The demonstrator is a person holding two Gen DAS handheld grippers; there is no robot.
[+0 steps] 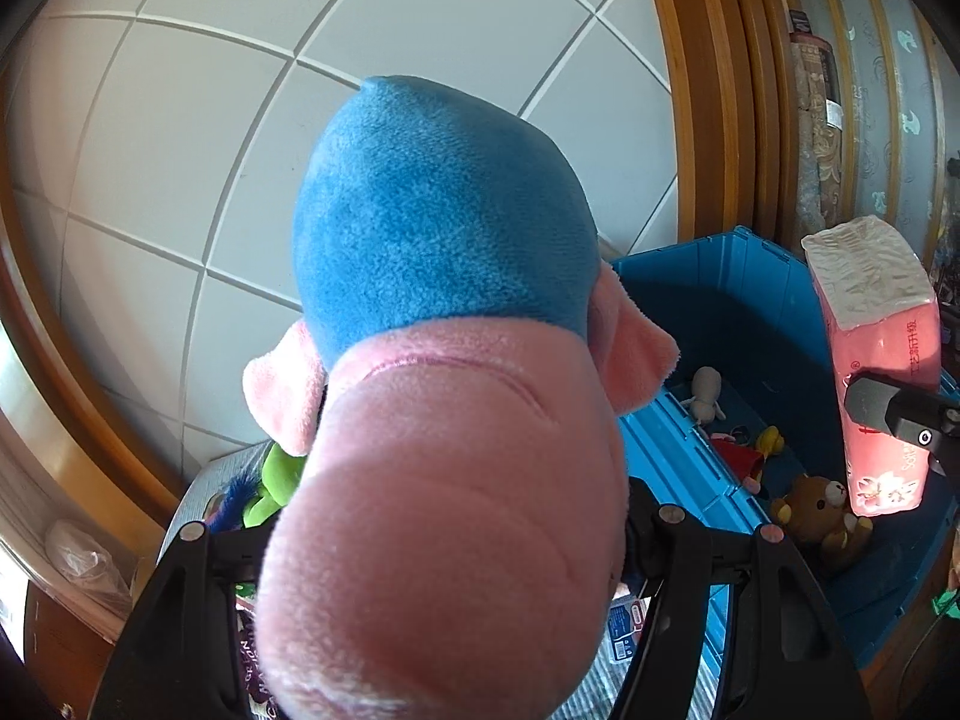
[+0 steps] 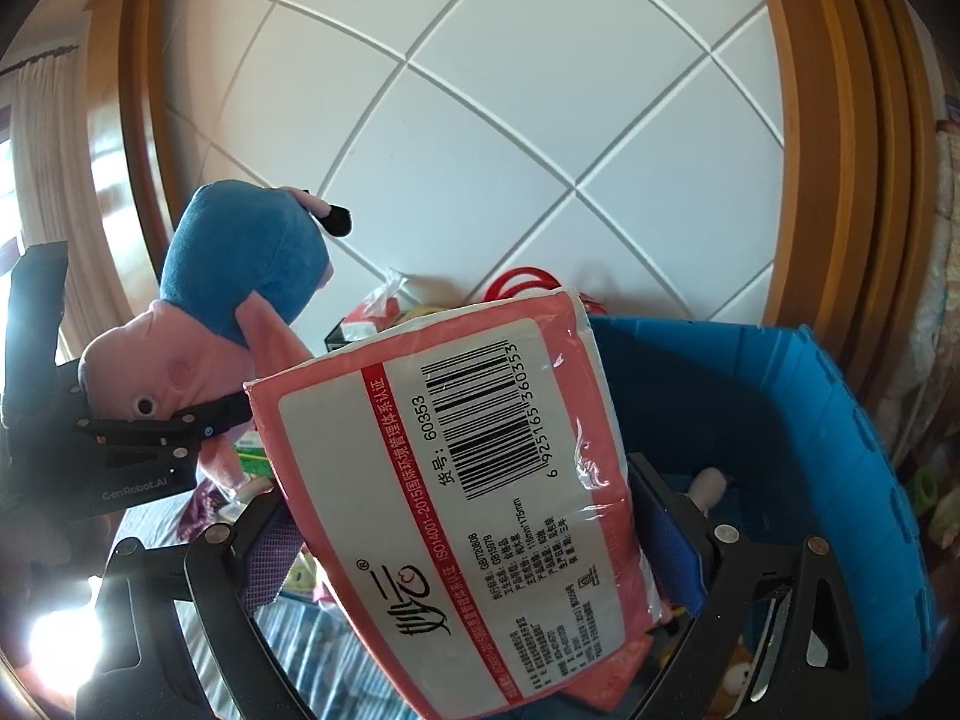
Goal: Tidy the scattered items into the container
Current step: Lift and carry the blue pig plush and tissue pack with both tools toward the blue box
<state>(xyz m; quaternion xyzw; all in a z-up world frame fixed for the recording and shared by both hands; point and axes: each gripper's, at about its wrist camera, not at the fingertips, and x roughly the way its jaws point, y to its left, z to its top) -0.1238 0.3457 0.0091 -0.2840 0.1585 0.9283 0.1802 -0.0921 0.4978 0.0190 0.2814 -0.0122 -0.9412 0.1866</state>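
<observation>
Partly done: a teddy bear (image 1: pixel 819 513) and small toys already inside the blue bin (image 1: pixel 750 276); left gripper (image 1: pixel 432 546) clamped on a pig plush (image 1: pixel 444 300), right gripper (image 2: pixel 474 546) on a tissue pack (image 2: pixel 480 480), both above the bin's near rim; more clutter left beside the bin

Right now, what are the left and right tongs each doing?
Left tongs: closed on the pink and blue plush pig.
Right tongs: closed on the pink tissue pack.
</observation>
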